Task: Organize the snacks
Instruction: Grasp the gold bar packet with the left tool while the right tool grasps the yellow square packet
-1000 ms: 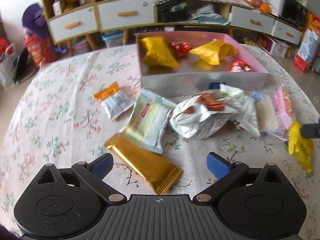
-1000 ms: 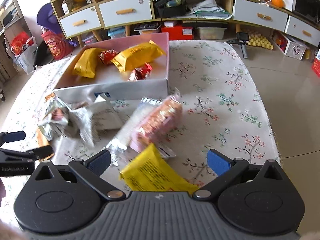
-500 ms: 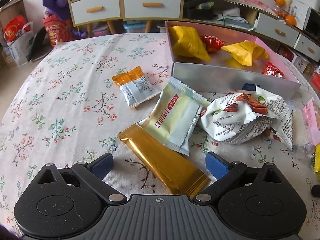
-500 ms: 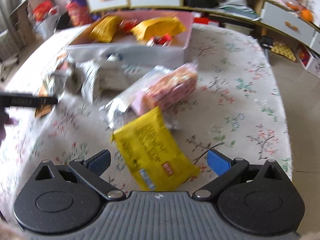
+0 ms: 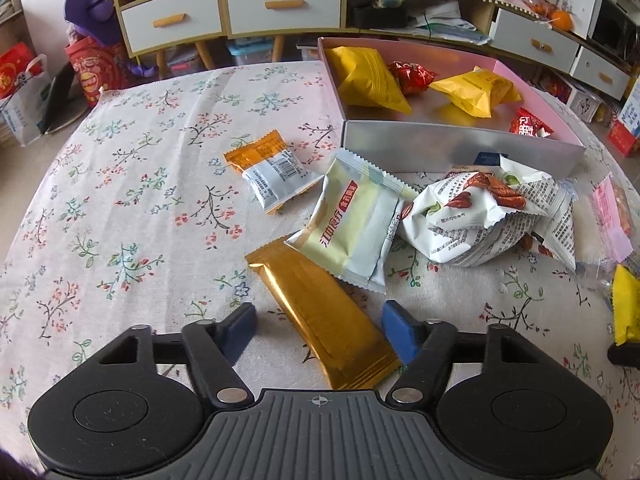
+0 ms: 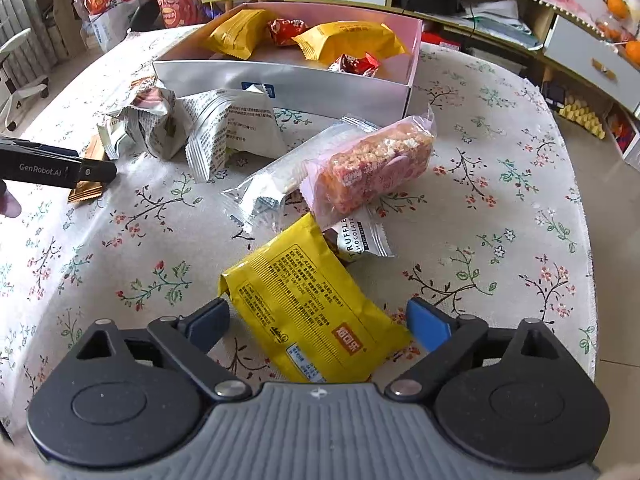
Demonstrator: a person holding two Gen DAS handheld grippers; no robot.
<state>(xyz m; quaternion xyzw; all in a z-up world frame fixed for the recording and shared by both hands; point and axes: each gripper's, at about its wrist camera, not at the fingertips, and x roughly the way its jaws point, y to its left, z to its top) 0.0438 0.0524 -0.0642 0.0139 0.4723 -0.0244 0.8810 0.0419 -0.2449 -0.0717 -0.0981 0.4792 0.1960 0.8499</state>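
Both my grippers spread, nothing gripped: left gripper (image 5: 318, 322) straddles gold bar (image 5: 320, 316), right gripper (image 6: 318, 320) straddles yellow packet (image 6: 310, 308), lined up for box (image 6: 288, 84) with 4 snacks.

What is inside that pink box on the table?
The pink box holds two yellow snack packets and two small red-wrapped sweets. Its near wall hides part of the floor, so anything lying low behind it cannot be seen.

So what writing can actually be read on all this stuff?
"GenRobot.AI": left hand-held gripper.
"TRUFFLE CHOCOLATE": small white wrapper.
Chinese characters, too unclear to quote: yellow packet, pale green packet, nut bag.
Barcode digits on the orange packet: too small.
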